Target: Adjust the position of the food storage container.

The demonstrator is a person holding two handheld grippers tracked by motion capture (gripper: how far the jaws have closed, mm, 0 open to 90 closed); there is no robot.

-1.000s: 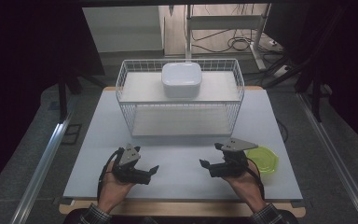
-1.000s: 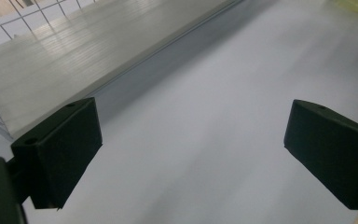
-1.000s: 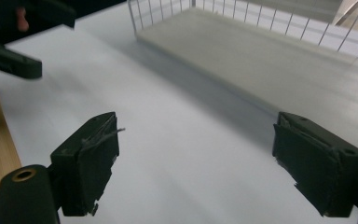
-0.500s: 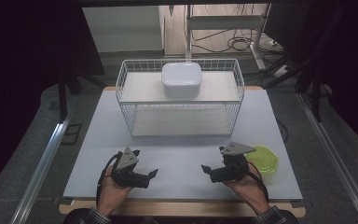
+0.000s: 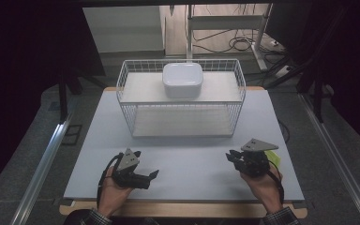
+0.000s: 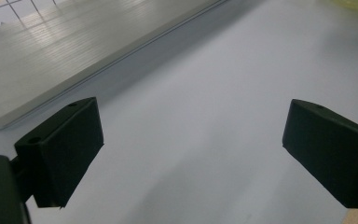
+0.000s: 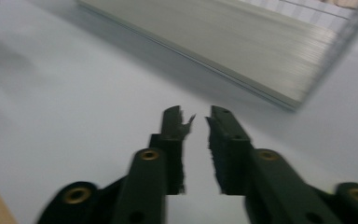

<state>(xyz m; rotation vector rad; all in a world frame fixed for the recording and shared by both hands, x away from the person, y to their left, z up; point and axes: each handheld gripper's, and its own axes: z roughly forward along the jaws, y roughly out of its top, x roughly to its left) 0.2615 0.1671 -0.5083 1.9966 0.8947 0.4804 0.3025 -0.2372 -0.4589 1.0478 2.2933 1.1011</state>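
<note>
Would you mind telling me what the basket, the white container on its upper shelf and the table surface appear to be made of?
The basket looks like white-coated metal wire: thin rods in an open grid. Its shelves look like pale, finely ribbed board, perhaps plastic. The white container seems glossy plastic or ceramic: smooth, rounded corners, soft highlights; I cannot tell which. The table top looks like a matt pale grey sheet over a wooden board, whose edge shows at the front.

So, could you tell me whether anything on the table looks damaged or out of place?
Nothing stands out: the white lidded box sits squarely on the wire rack, and the table shows no spills.
</note>
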